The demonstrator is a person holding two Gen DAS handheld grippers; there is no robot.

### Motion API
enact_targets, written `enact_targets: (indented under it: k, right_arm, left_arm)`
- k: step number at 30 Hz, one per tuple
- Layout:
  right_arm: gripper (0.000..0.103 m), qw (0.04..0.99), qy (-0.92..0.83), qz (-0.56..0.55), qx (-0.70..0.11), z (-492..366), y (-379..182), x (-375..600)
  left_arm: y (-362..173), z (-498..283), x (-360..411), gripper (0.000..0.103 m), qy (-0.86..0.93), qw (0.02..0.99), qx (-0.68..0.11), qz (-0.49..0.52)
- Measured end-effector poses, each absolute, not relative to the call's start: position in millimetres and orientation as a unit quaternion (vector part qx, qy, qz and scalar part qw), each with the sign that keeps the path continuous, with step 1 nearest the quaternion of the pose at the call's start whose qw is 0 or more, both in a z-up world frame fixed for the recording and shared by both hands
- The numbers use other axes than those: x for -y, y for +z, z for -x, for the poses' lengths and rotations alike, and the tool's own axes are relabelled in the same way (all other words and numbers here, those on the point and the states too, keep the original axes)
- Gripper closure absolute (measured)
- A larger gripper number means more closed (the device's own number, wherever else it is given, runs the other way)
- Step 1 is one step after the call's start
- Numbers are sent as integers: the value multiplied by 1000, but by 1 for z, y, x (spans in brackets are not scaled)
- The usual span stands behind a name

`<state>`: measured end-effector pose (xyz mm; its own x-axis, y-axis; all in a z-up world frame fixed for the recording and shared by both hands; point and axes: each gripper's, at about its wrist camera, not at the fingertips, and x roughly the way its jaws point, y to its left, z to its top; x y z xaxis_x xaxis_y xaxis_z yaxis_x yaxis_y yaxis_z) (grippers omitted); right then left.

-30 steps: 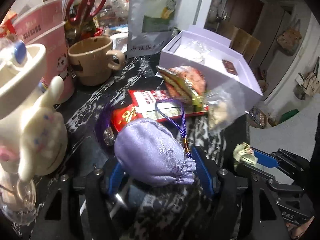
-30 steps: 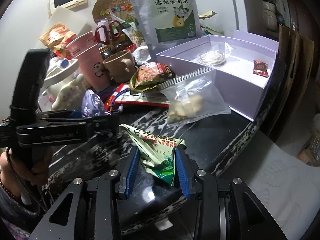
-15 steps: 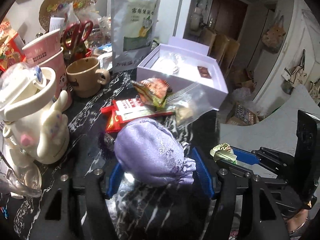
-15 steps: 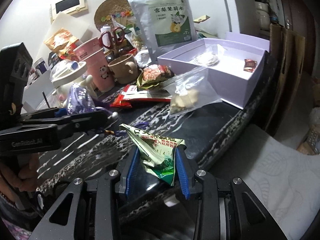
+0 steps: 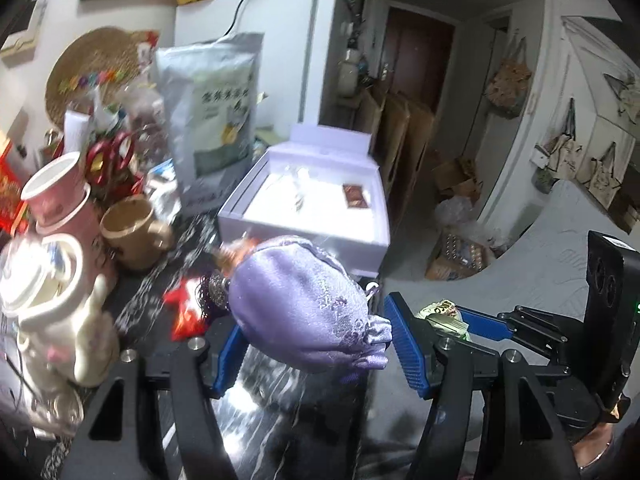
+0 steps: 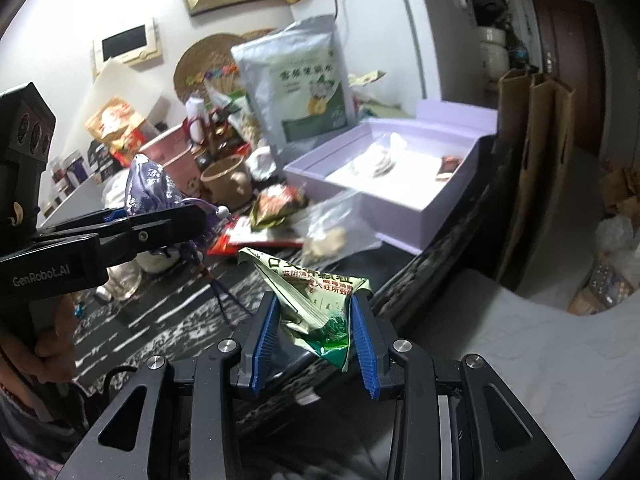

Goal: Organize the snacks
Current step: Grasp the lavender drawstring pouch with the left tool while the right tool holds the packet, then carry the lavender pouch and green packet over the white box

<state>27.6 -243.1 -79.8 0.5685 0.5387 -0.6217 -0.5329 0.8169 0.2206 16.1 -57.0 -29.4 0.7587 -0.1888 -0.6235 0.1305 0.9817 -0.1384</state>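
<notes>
1. Left wrist view: we see the left gripper (image 5: 316,344) pinching a purple drawstring pouch (image 5: 304,300) above the dark marbled table (image 5: 276,392), with the lavender box (image 5: 320,204) behind it.
2. Right wrist view: we see the right gripper (image 6: 316,334) clamped on a green snack packet (image 6: 316,300), held over the table's edge, near the box.

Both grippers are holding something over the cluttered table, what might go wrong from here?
1. The purple pouch in the left gripper trails a cord that could snag on the clutter below.
2. The right gripper pinches only the lower part of the crumpled green packet, so it might slip out before reaching the lavender box.
</notes>
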Motion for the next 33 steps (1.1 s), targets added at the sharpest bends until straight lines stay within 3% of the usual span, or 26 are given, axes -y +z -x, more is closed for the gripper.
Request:
enact_targets:
  k: [16,33]
  right_arm:
    - [67,923,264,8,-280,-65,-17,276]
    - [67,934,250,8,-254,-147,12,272]
  left_arm:
    - [21,-70,86,39,-117,952,-282,26]
    - [46,-157,94,39,-123,959,-255,-14]
